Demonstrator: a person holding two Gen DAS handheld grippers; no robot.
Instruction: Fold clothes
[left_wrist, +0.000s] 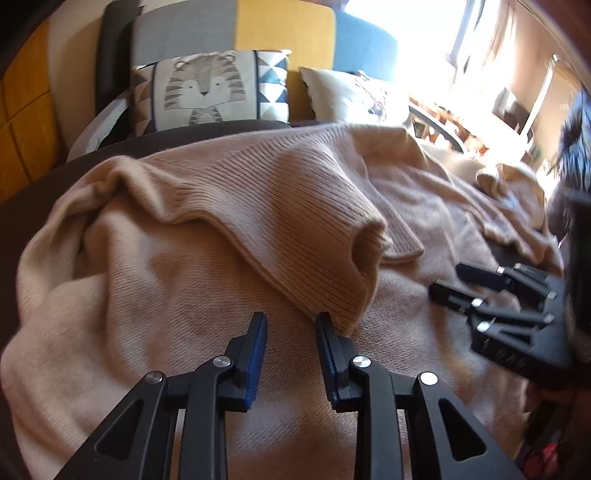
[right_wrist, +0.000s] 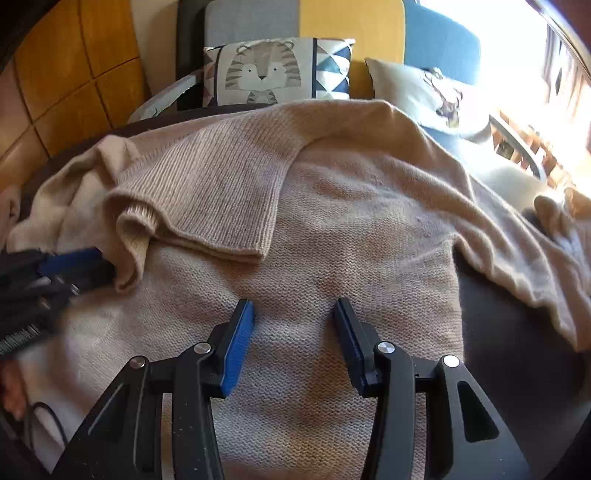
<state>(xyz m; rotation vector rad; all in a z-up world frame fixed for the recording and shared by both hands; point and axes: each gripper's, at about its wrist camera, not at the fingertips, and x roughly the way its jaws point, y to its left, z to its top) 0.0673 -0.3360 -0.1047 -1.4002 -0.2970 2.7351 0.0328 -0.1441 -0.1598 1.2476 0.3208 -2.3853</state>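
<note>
One beige rib-knit sweater (right_wrist: 332, 229), spread flat, one sleeve folded across it. Two cushions behind sweater: one grey w/ striped tiger print & triangle-pattern sides (right_wrist: 277, 72), one plain cream w/ small motif (right_wrist: 424, 96) to its right. Two black grippers w/ blue pads: left gripper (left_wrist: 291, 321) & right gripper (right_wrist: 293, 308), both over sweater; two fingers each, set apart.
</note>
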